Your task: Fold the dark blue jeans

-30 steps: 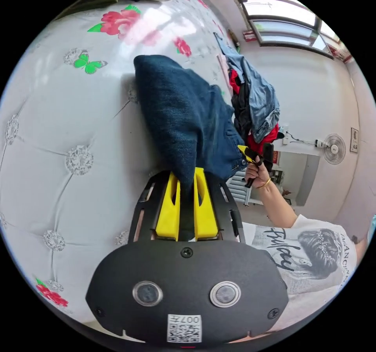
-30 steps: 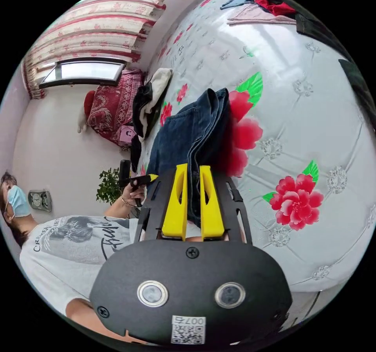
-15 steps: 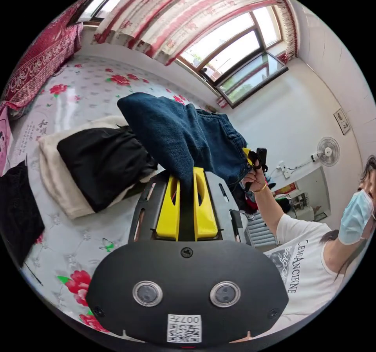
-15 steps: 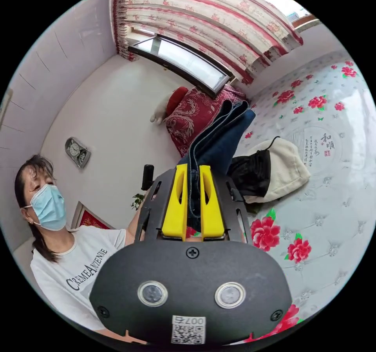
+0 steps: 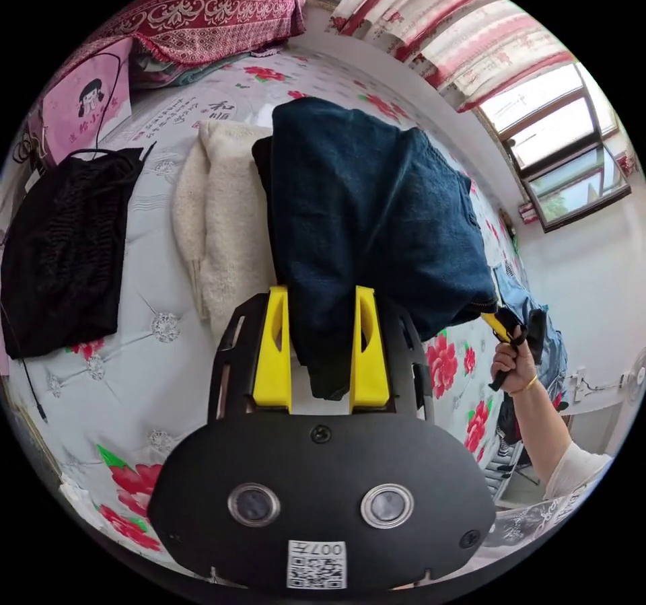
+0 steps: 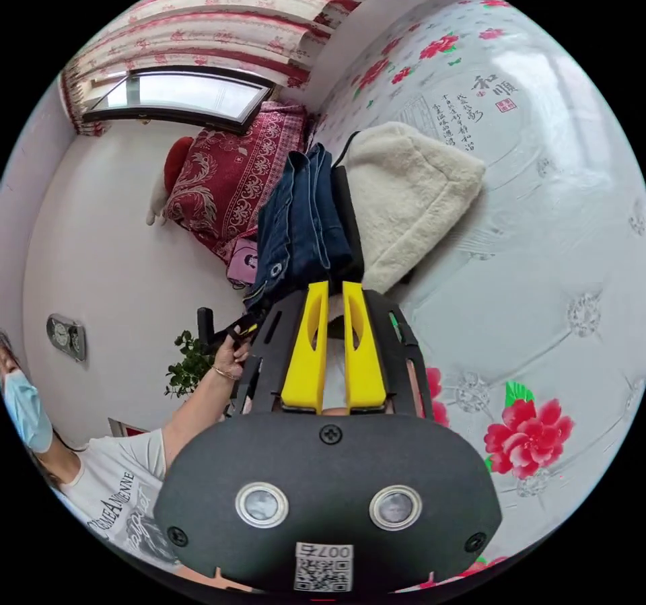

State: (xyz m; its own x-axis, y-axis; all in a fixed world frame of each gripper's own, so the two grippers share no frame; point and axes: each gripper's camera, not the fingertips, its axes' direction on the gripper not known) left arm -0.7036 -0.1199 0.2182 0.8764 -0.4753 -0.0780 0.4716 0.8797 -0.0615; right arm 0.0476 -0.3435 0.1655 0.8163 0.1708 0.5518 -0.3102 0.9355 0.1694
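Jeans (image 5: 377, 215): dark blue denim, plain; in the right gripper view (image 6: 303, 221) a lighter blue along the folded edges. Left gripper (image 5: 321, 295): yellow jaws on a black body. Right gripper (image 6: 331, 289): the same colours. Bedcover (image 5: 161, 295): pale grey-white, quilted, printed with red flowers and green leaves. Fleece garment (image 5: 225, 228): cream, plain. Top (image 5: 64, 248): black. Blanket (image 5: 202, 6): deep red with a white scroll pattern. Cushion (image 5: 87, 103): pink with a dark cartoon figure. Curtains (image 6: 202, 26): cream and red stripes with small red flowers. Walls (image 6: 101, 248): white. Shirt (image 6: 114, 497): white with dark lettering.
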